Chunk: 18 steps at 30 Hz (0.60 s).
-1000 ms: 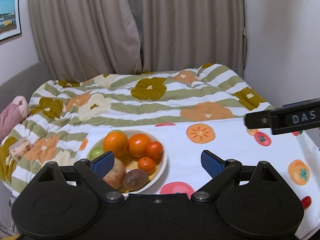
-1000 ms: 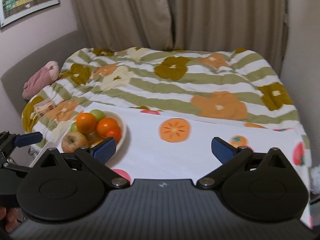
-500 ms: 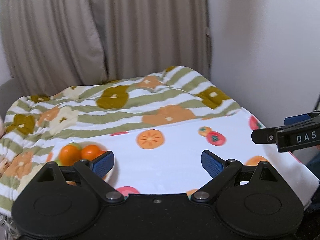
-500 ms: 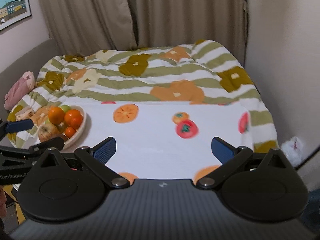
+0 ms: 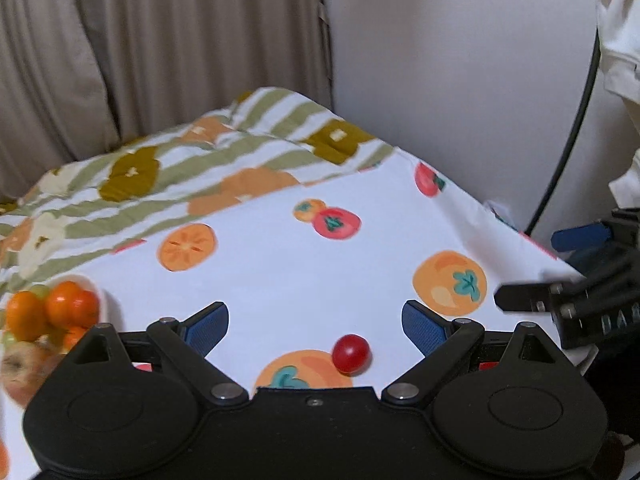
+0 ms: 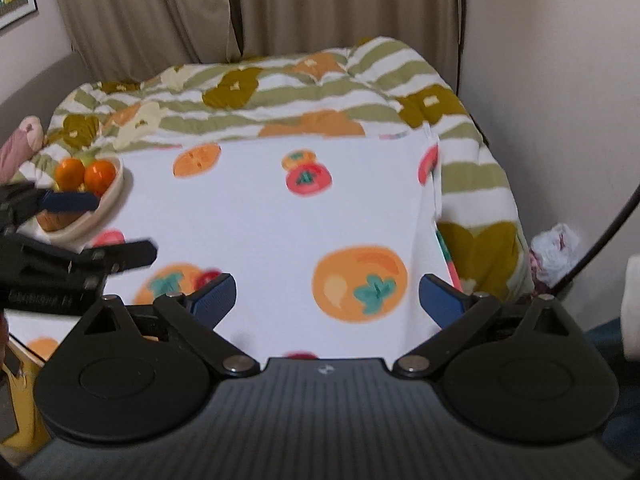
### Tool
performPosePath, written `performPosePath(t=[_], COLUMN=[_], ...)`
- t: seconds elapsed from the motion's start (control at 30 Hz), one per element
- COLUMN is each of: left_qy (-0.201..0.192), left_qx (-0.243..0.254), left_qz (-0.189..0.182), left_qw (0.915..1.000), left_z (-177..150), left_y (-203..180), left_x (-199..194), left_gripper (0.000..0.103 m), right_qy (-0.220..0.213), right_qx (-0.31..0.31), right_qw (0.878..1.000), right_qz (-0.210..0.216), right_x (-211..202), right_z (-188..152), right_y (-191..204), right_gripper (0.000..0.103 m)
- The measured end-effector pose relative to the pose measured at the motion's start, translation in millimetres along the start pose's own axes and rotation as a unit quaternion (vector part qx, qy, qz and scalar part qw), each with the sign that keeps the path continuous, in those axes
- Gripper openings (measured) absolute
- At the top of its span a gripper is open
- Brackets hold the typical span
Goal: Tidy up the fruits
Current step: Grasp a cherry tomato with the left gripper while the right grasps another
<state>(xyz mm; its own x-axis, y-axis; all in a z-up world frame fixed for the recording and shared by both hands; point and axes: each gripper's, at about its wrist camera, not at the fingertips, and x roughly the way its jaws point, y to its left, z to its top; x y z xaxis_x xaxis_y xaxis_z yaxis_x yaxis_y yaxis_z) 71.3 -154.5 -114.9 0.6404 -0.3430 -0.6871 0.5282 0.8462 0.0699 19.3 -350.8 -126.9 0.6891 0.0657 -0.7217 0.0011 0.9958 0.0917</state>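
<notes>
- Both jaws stood wide apart, holding nothing: the left gripper (image 5: 315, 322) hovered above a small, round, glossy red tomato (image 5: 351, 353); the right gripper (image 6: 327, 297) hung nearby.
- The tomato lay on the smooth fruit-printed tablecloth (image 5: 280, 272), well apart from the white bowl (image 6: 110, 196) of oranges (image 5: 48, 312).

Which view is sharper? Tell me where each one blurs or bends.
Left wrist: sharper; the tomato is crisp between the open left tongs, but the bowl at the left edge smears. Right wrist: motion blur softens the cloth prints, bowl and quilt; only the right tongs stay sharp. Both: fisheye bends the curtains and walls.
</notes>
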Motion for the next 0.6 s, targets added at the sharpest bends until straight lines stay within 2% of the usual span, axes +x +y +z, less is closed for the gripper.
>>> performPosePath(t=[0.1, 0.2, 0.27, 0.4, 0.6], left_qy=[0.019, 0.04, 0.053, 0.067, 0.082], left_qx=[-0.005, 0.008, 0.017, 0.035, 0.05], left_qz=[-0.022, -0.025, -0.028, -0.033, -0.042], left_qw=[0.9996, 0.9989, 0.9981, 0.9966, 0.9945], left_z=[-2.6, -7.8, -11.6, -19.6, -27.0], left_y=[0.8, -3.7, -5.8, -11.8, -17.3], left_x=[18.7, 37.1, 48.3, 65.3, 82.4], left_gripper=[0.094, 0.09, 0.087, 0.077, 0.064], right_qy=[0.013, 0.028, 0.039, 0.049, 0.055], right_qx=[-0.014, -0.018, -0.016, -0.011, -0.002], right_qw=[1.0, 0.999, 0.999, 0.999, 0.998], right_qz=[0.001, 0.007, 0.012, 0.014, 0.013], right_x=[8.8, 18.2, 24.4, 31.0, 39.1], right_z=[-13.7, -26.5, -34.0, -44.4, -49.9], right_y=[1.9, 5.4, 7.5, 12.9, 16.1], right_gripper=[0.103, 0.102, 0.094, 0.092, 0.082])
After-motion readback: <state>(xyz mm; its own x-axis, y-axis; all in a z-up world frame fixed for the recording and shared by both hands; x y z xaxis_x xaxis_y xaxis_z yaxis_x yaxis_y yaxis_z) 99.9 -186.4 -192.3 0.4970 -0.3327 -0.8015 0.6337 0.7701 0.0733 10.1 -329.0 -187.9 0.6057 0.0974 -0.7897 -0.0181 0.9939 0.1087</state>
